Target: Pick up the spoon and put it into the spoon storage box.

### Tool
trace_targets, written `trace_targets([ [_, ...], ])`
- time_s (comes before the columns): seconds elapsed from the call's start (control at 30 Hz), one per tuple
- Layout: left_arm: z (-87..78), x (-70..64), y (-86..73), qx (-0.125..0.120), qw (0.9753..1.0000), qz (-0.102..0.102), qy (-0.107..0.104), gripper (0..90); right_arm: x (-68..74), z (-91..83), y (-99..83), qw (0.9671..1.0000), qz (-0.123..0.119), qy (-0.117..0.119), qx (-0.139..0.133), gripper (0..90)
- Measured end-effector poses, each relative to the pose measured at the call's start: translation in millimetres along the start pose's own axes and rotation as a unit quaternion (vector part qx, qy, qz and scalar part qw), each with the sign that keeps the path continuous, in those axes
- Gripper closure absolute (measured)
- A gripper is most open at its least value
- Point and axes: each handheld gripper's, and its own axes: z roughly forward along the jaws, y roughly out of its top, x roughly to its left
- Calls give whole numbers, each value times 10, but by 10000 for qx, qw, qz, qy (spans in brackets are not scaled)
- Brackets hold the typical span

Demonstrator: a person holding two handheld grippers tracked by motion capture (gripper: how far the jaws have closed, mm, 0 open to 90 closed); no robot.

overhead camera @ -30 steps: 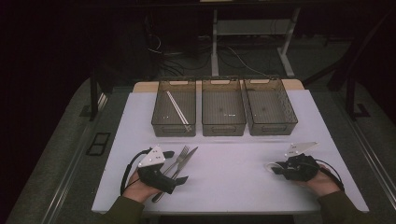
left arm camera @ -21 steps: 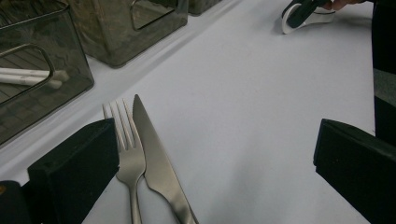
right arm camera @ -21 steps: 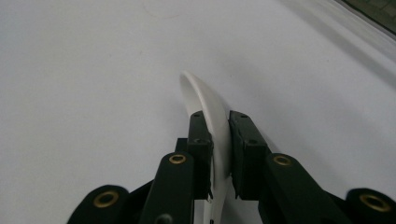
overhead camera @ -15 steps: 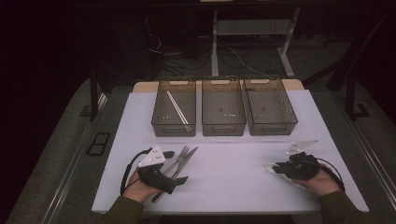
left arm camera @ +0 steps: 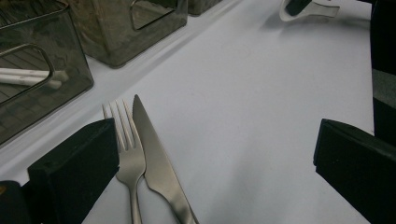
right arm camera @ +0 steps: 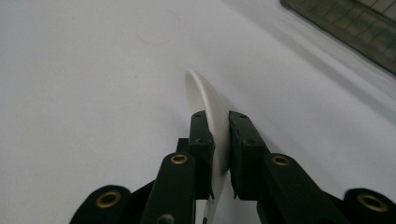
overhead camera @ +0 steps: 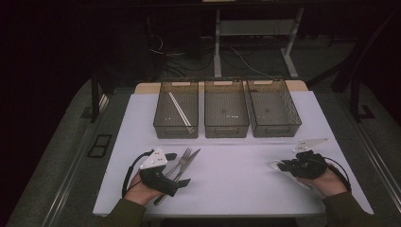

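Observation:
A steel fork point(left arm camera: 128, 154) and table knife point(left arm camera: 156, 163) lie side by side on the white table point(overhead camera: 236, 175). My left gripper point(overhead camera: 178, 169) rests over their handles, open; in the left gripper view point(left arm camera: 215, 163) both pieces lie between its wide jaws, close to the left one. The fork point(overhead camera: 183, 158) and knife point(overhead camera: 191, 158) tips point toward the bins. My right gripper point(overhead camera: 283, 166) at the table's right is shut on a thin white spoon point(overhead camera: 275, 165). In the right gripper view point(right arm camera: 220, 140) the spoon point(right arm camera: 205, 93) stands on edge in the jaws, just above the table.
Three smoky clear bins stand in a row at the back: the left bin point(overhead camera: 161, 124) holds white chopsticks point(overhead camera: 180, 109); the middle bin point(overhead camera: 226, 130) and right bin point(overhead camera: 295, 118) look empty. The table's front edge runs just behind both hands.
The right gripper with the spoon has edged slightly left. The left hand, fork and knife stay put.

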Motion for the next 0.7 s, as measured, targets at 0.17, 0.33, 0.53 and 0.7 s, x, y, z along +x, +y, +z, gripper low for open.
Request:
trace_targets([
  [0.17,0,2,-2,16,10000,-2,5,0,-4,-39,55,9999,26,-1,-148,805],
  [0.33,1,4,-3,35,10000,4,6,0,-9,-65,126,9996,20,31,-292,804],
  [0.53,7,0,-2,32,10000,-13,12,0,-26,-83,233,9988,66,56,-486,804],
  [0.7,4,5,-4,35,10000,-7,15,0,-41,-88,347,9981,81,59,-604,805],
])
